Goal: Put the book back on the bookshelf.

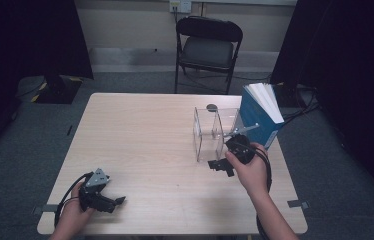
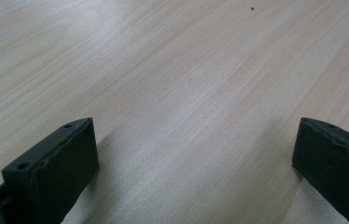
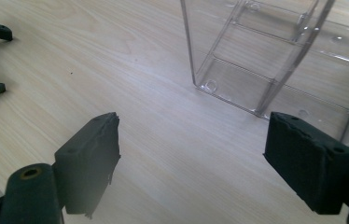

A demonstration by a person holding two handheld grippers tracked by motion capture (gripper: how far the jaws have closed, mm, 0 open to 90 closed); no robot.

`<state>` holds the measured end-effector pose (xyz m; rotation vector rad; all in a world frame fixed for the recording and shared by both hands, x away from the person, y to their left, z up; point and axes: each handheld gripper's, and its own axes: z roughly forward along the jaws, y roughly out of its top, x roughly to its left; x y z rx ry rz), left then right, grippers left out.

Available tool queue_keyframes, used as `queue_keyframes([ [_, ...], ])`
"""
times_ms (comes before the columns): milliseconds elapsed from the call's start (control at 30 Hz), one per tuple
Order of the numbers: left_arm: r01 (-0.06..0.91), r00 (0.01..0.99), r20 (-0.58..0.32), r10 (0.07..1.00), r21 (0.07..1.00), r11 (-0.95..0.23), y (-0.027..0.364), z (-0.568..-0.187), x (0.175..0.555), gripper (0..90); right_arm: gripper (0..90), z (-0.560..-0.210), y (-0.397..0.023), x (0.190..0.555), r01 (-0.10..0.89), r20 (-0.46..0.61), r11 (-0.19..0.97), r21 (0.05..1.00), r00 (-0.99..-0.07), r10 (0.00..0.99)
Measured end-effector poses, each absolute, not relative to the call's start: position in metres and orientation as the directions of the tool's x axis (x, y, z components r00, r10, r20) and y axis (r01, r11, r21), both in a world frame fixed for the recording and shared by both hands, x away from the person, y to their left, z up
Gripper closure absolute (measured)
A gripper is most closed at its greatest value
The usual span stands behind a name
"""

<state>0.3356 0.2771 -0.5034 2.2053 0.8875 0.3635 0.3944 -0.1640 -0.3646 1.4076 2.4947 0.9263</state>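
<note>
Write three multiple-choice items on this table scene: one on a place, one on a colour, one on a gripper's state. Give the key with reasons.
1. Where does the clear plastic divided organizer stand?
A. on the light wooden table's right half
B. on the black folding chair
C. on the floor

2. What colour is the cover of the thick upright book?
A. red
B. blue
C. yellow

3. How do the right gripper's jaws stand?
A. shut on the book
B. shut on nothing
C. open

Key: 1 A, high view shows it beside the book on the table; 2 B, its cover is blue; 3 C, bare tabletop lies between the parted jaws.

Dim room, soft shadows, dark corners, mild blur
</note>
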Motion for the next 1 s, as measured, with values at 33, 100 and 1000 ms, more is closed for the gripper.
queue_keyframes([
  [33,0.488,0.723,-0.007,0.691,0.713,-0.504,0.277,-0.503,0.336,0.0,17.3,-0.365,-0.163,0.394,0.729,0.174,0.381,0.568,-0.560,0.810],
  [100,0.488,0.723,-0.007,0.691,0.713,-0.504,0.277,-0.503,0.336,0.0,17.3,-0.367,-0.161,0.394,0.728,0.176,0.382,0.569,-0.561,0.809],
  [1000,0.488,0.723,-0.007,0.691,0.713,-0.503,0.277,-0.503,0.336,0.0,17.4,-0.386,-0.132,0.394,0.703,0.182,0.424,0.571,-0.612,0.770],
])
